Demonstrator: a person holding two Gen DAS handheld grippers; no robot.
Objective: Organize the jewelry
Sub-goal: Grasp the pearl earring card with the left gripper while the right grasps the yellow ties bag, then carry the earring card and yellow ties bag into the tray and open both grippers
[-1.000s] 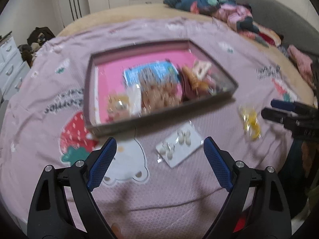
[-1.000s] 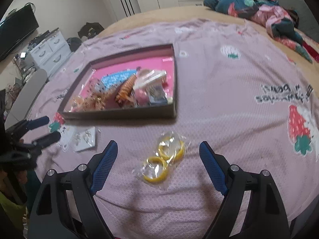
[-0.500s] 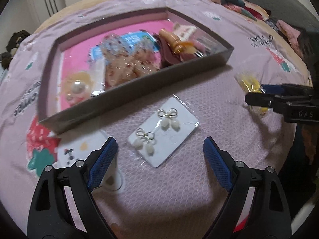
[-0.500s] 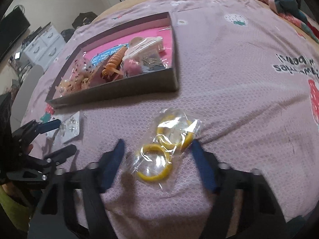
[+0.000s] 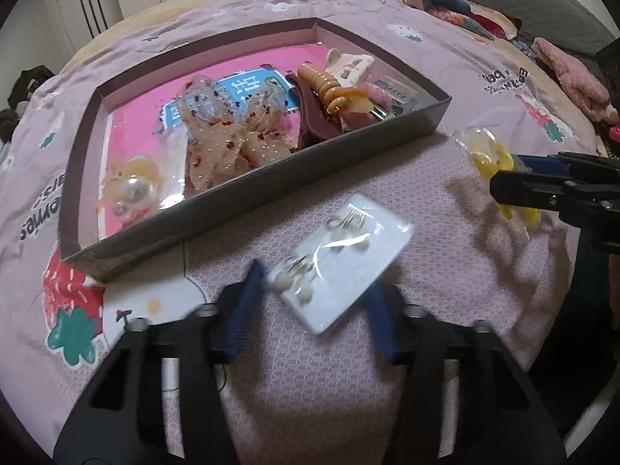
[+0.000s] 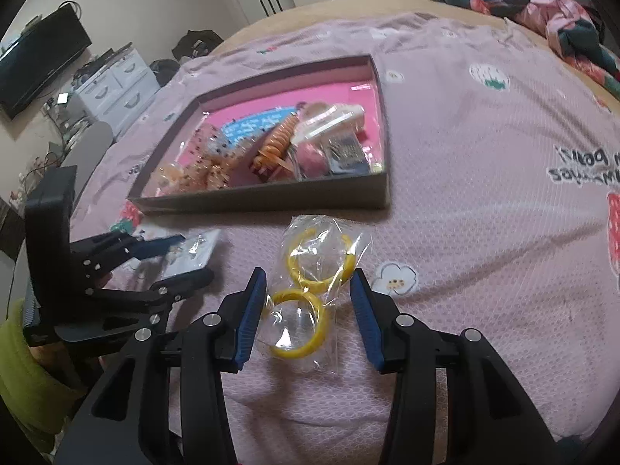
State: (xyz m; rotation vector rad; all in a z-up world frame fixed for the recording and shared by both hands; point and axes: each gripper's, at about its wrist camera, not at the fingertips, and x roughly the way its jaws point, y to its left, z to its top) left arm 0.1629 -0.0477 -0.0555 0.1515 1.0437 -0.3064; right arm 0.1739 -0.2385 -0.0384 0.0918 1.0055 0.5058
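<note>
A pink bedspread (image 5: pixel 445 201) carries the jewelry box (image 5: pixel 248 197). The left gripper (image 5: pixel 314 294) straddles the earring card (image 5: pixel 341 259), jaws spread, ready to pinch. In the right view, the right gripper (image 6: pixel 308 312), likewise agape, brackets the bagged yellow bangles (image 6: pixel 310 279) near the box.

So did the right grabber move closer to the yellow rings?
Yes. The right gripper has moved forward toward the tray, and its blue fingers have narrowed around the bag of yellow bangles, without clearly pinching it.
</note>
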